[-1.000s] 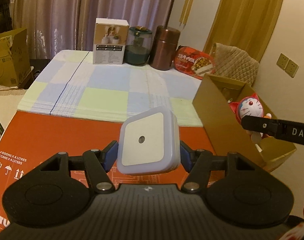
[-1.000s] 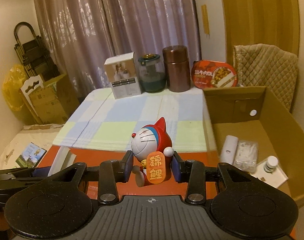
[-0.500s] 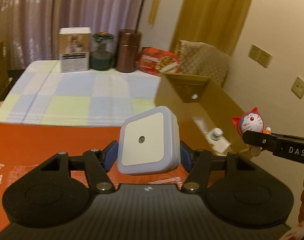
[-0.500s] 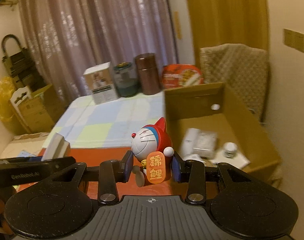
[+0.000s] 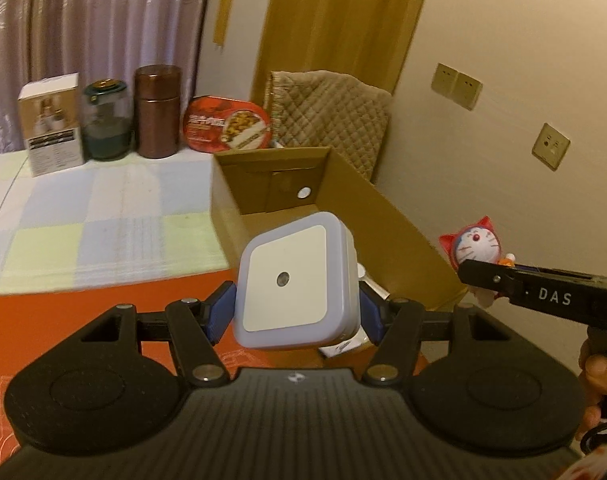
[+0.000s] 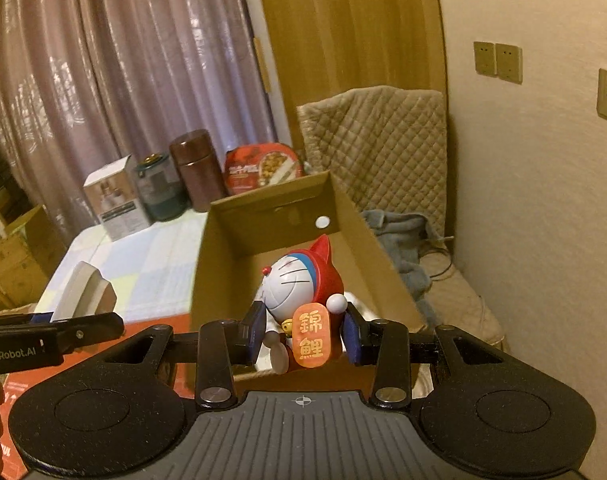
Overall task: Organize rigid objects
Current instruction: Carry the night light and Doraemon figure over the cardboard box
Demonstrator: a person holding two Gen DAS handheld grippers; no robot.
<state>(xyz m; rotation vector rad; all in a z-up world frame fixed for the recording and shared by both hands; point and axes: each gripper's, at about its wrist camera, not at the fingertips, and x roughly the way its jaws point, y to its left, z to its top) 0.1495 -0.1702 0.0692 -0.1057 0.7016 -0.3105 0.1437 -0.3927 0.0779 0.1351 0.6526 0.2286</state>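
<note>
**Both grippers loaded above the box**

The left gripper [image 5: 295, 312] clamps a square white night light [image 5: 291, 286] between its blue pads. The right gripper [image 6: 301, 334] grips a red cat figurine [image 6: 303, 292]. Both things hang over the near end of the open cardboard box [image 6: 343, 208], beside the checked cloth [image 5: 103, 216].

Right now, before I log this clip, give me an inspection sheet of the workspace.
Surface: checked cloth and a flat orange carton.
Job's things: square night light and cat figurine, both carried near the open cardboard box.
Clutter: white carton, glass jar, copper canister, red food tray along the back.
Grippers: left gripper shut on the night light; right gripper shut on the figurine.
Cables: one beside the grey cloth.
Surroundings: curtains, quilted cushion, wall sockets.
</note>
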